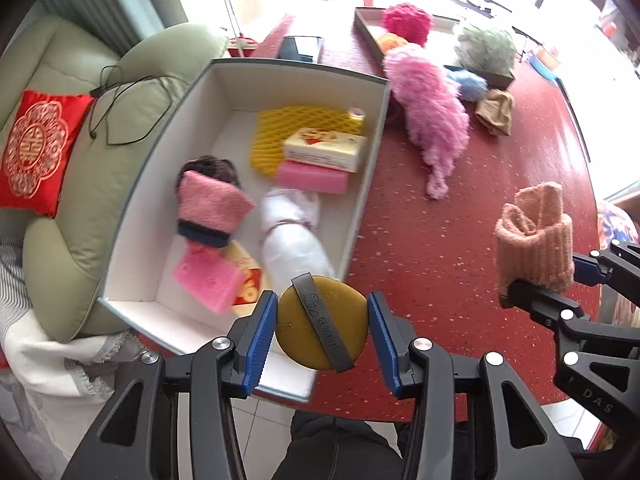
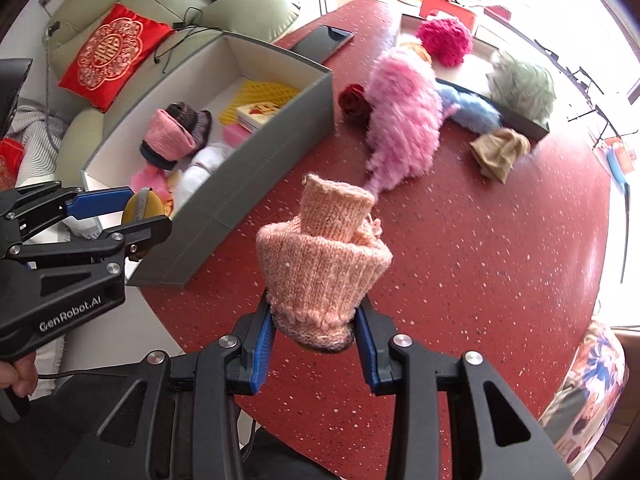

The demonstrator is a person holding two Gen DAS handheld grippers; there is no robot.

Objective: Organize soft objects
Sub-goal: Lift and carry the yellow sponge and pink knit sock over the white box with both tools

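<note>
My left gripper [image 1: 322,330] is shut on a round mustard powder puff [image 1: 304,332] with a grey strap, held over the near corner of the grey box [image 1: 368,184]. The puff also shows in the right wrist view [image 2: 149,205]. My right gripper [image 2: 314,330] is shut on a rolled peach knitted sock [image 2: 320,256], held above the red table [image 2: 480,260], right of the box [image 2: 256,152]. The sock shows in the left wrist view [image 1: 534,236]. The box holds a pink sock roll [image 1: 212,204], pink sponges [image 1: 208,278], a white bundle [image 1: 290,232], a tissue pack [image 1: 324,148] and yellow mesh [image 1: 280,128].
On the table lie a fluffy pink yarn piece [image 2: 400,116], a dark red rose [image 2: 354,102], a blue fluffy piece [image 2: 472,110], a tan stocking [image 2: 500,152], a green yarn ball [image 2: 524,84], a magenta yarn ball [image 2: 444,40] in a tray, and a phone [image 2: 322,42]. A green sofa [image 1: 80,184] stands left.
</note>
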